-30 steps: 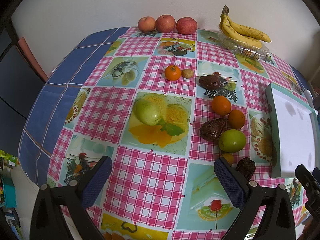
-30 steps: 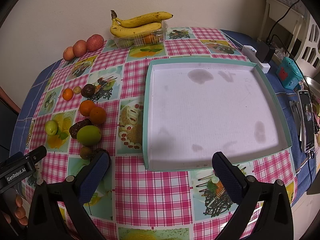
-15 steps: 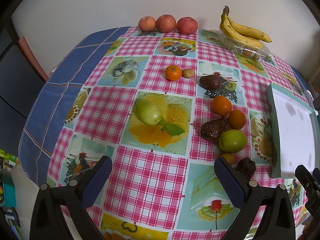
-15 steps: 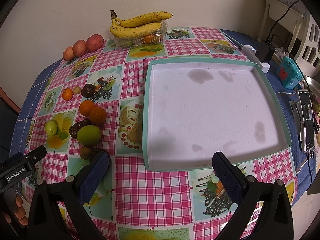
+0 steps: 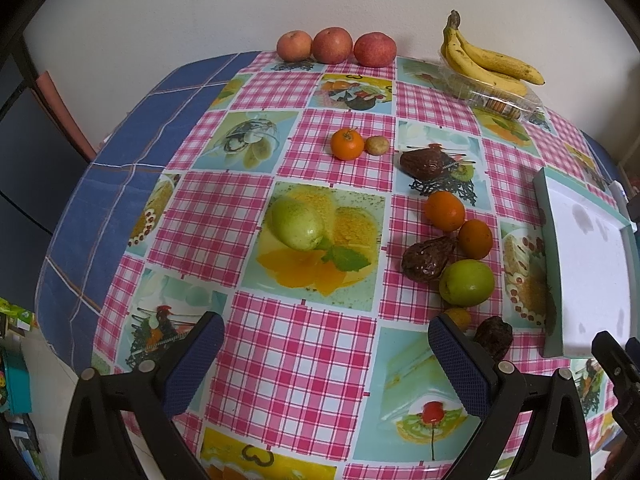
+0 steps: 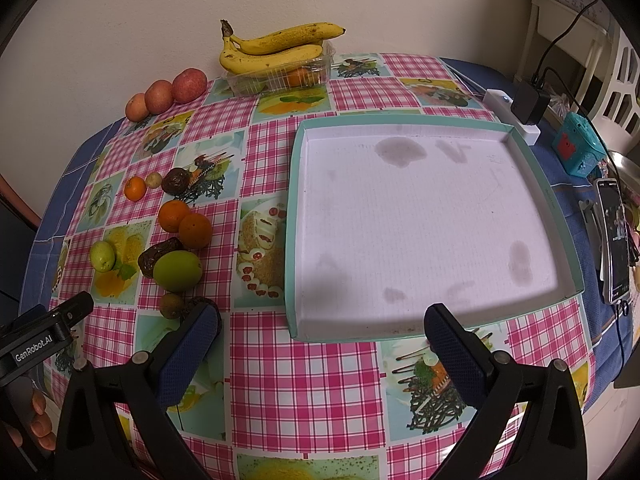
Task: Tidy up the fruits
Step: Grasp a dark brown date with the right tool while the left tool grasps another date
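Observation:
Loose fruit lies on the checked tablecloth: a pale green fruit [image 5: 297, 222], a small orange [image 5: 347, 144], two oranges [image 5: 445, 210], a round green fruit [image 5: 466, 282] and dark wrinkled fruits [image 5: 427, 261]. The same cluster shows in the right wrist view [image 6: 177, 271]. A teal-rimmed white tray [image 6: 294, 216] sits empty to the right; its edge shows in the left wrist view [image 5: 551, 240]. My left gripper [image 5: 326, 350] is open and empty above the near table edge. My right gripper [image 6: 322, 338] is open and empty in front of the tray.
Three apples [image 5: 333, 45] and bananas on a clear plastic box [image 5: 490, 66] stand at the back by the wall. A power strip with charger [image 6: 520, 114], a teal toy [image 6: 578, 150] and a phone [image 6: 616, 244] lie right of the tray.

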`<state>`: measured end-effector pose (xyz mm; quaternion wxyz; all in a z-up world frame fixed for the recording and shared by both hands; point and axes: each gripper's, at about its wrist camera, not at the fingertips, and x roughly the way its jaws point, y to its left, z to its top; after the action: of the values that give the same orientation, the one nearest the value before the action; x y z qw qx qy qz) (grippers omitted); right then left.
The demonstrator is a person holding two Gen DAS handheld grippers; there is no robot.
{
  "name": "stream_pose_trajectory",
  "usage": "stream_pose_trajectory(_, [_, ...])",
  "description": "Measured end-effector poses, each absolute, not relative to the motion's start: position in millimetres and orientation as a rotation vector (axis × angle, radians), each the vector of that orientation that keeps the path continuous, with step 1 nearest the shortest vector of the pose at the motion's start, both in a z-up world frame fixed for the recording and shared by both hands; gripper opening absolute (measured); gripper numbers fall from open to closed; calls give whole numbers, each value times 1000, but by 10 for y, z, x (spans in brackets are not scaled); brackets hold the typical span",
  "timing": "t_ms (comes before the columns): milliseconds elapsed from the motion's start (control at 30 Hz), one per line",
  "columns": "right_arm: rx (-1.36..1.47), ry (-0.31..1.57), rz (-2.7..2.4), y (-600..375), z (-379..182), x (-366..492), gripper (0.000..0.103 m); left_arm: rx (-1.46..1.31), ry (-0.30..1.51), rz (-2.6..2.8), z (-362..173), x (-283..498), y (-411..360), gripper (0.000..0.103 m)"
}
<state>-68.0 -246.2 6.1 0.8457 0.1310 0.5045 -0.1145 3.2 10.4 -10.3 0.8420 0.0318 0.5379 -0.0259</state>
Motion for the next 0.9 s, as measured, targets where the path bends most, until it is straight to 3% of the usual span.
stream_pose_trajectory(467, [287, 1072, -92, -2187, 13, -363, 103, -73, 1049, -150, -45, 298, 41, 103])
stream_pose_trajectory(767, [343, 1201, 24, -1955, -296, -183, 76, -44, 1162, -109, -315, 488, -8, 103])
stream_pose_trajectory(900, [354, 1257, 37, -1872, -447, -137, 75, -122, 1198, -108, -406, 566, 36, 102])
